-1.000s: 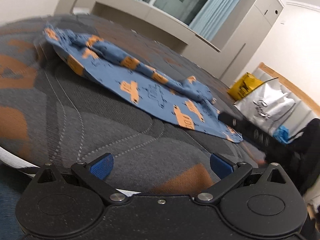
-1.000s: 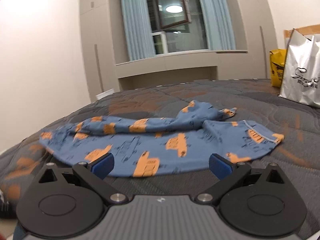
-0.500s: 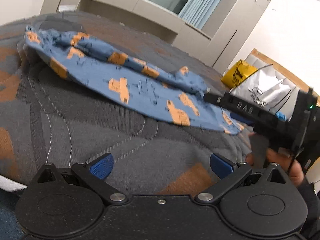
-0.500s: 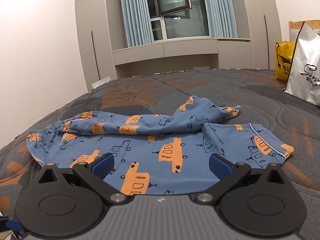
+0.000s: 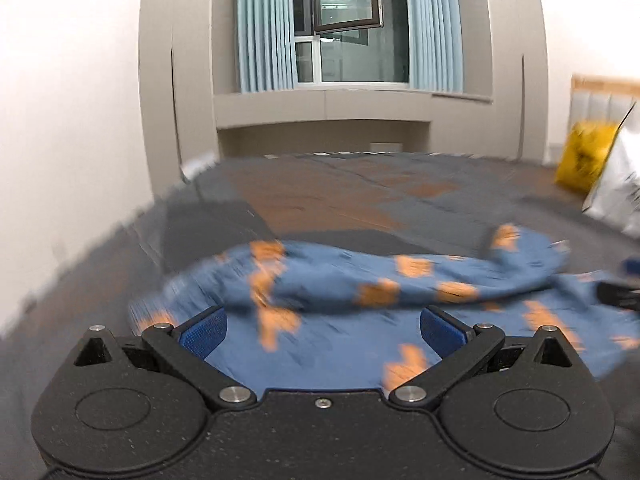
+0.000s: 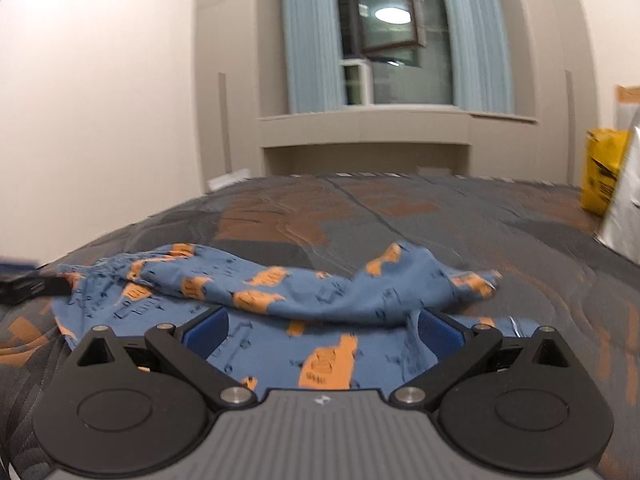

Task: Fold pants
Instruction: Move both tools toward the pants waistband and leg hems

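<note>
Nearest my two cameras, both of my grippers stand with jaws spread wide and nothing between them. The left gripper (image 5: 323,326), black with blue textured finger pads (image 5: 204,330), sits low over the near edge of the blue cotton pants printed with orange vehicles (image 5: 360,312); that view is smeared by motion blur. The right gripper (image 6: 323,328), grey-bodied with the same blue pads (image 6: 438,330), hangs over the pants' (image 6: 280,320) near edge as well, the cloth showing between its fingers without touching either.

The pants lie unfolded and rumpled on the dark grey quilted bedspread with rust-orange patches (image 6: 400,216), spread side to side, one leg bunched in a ridge across the other. In the right wrist view a dark part of the other gripper shows at the far left edge, at the pants' end; I cannot tell whether it touches the fabric.

Farther back, at the right, a yellow bag (image 6: 604,172) stands just beside a silver-white plastic bag (image 5: 618,188) on the bed. Beyond the bed, pale blue curtains (image 5: 266,24) frame a window (image 5: 346,20) with one sash swung open, a ceiling light reflected in the glass.
</note>
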`<state>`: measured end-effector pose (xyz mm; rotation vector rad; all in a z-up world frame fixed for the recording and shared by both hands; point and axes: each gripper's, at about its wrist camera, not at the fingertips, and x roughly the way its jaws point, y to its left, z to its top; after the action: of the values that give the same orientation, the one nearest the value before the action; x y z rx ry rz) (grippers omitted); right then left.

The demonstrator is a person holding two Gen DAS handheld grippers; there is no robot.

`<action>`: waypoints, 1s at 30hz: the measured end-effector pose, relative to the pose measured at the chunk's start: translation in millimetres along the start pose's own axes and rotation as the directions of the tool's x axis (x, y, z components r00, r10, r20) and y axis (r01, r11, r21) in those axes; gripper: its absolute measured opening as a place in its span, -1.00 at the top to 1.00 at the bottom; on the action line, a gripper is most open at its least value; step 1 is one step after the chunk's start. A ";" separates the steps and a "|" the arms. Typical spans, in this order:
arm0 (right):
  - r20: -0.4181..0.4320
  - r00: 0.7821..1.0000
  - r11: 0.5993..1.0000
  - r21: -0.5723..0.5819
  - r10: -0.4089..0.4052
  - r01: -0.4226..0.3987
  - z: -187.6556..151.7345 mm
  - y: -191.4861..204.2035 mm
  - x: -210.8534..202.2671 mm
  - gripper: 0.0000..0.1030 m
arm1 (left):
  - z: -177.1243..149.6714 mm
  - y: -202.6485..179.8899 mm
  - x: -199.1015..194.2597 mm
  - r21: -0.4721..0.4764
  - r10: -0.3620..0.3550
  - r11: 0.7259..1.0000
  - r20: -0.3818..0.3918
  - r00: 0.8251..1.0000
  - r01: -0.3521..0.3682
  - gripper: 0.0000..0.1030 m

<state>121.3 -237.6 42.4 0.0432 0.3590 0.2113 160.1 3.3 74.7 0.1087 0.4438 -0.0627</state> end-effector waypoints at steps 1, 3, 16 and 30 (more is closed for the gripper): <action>0.007 1.000 1.000 -0.014 0.015 -0.015 3.2 -1.9 2.9 -1.00 | 8.0 2.8 11.7 0.035 0.025 0.999 0.002 1.000 -0.025 -0.99; 0.030 0.999 0.999 -0.044 0.028 -0.026 11.1 -6.2 8.1 -1.00 | 18.2 7.2 26.6 0.072 0.065 0.995 0.009 0.998 -0.065 -0.99; -0.116 0.984 0.990 -0.034 0.132 -0.137 67.1 -52.2 95.6 -1.00 | 48.1 36.8 131.1 0.318 0.109 0.943 -0.029 0.994 -0.094 -0.99; -0.436 0.849 0.881 -0.217 0.298 -0.421 107.6 -33.1 258.0 -0.90 | 98.2 79.7 253.7 0.380 -0.098 0.912 -0.165 0.981 0.155 -0.99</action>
<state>401.8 -215.5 51.7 -0.2447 0.7172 0.6607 437.2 61.4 60.7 0.4819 0.5774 -0.2746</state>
